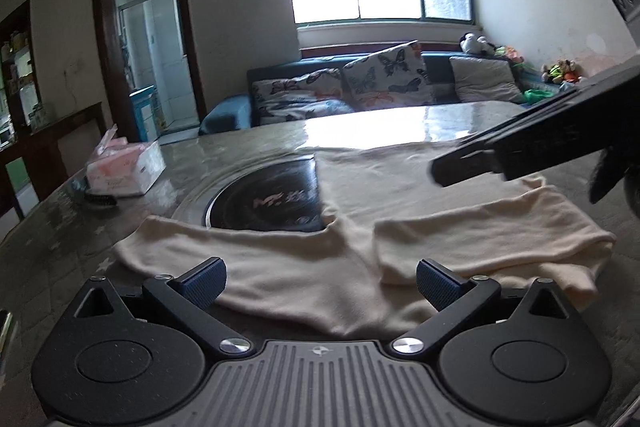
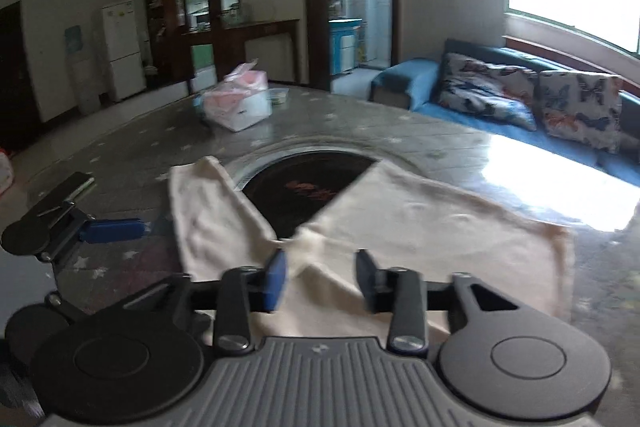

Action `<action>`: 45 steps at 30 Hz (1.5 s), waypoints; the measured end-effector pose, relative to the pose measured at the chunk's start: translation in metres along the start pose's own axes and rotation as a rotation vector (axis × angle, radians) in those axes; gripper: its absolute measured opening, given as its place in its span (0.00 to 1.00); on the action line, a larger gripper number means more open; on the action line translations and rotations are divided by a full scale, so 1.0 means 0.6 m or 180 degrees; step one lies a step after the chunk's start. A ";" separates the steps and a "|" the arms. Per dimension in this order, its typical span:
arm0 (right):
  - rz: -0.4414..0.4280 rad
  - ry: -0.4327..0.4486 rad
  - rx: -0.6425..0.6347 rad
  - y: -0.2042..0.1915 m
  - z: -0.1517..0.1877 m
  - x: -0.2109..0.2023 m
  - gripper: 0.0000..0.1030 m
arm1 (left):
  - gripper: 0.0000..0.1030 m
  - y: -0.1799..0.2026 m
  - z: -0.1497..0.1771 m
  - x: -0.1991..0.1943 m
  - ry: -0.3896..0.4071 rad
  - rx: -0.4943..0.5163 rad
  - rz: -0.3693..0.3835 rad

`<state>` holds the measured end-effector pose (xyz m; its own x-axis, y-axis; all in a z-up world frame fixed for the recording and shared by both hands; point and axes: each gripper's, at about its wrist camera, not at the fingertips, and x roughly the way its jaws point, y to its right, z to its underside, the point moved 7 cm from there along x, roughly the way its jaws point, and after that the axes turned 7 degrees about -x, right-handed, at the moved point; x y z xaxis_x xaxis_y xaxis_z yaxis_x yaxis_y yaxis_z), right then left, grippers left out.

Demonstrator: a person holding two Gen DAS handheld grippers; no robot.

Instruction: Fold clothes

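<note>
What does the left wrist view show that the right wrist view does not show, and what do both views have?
Only the left wrist view shows the grey plain cushion and the stuffed toys at the sofa's far end.

Only the right wrist view shows the white refrigerator and the small clear container behind the tissue pack.

Both views share the cream-coloured garment spread on the grey patterned table, the round black cooktop, the pink tissue pack and the butterfly-print cushions. The left gripper and the right gripper are both open.
</note>
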<state>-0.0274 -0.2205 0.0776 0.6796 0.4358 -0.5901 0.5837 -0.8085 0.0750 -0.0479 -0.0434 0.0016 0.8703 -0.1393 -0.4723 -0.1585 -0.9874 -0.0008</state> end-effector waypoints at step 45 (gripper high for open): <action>0.0274 -0.0393 -0.0050 0.097 0.147 -0.012 0.48 | 0.53 0.029 0.023 0.075 -0.0334 0.0115 0.0090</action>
<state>-0.0374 -0.3056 0.0155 0.6681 0.3125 -0.6752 0.5331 -0.8341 0.1415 -0.0178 -0.0656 -0.0318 0.8120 -0.1564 -0.5624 -0.2006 -0.9795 -0.0172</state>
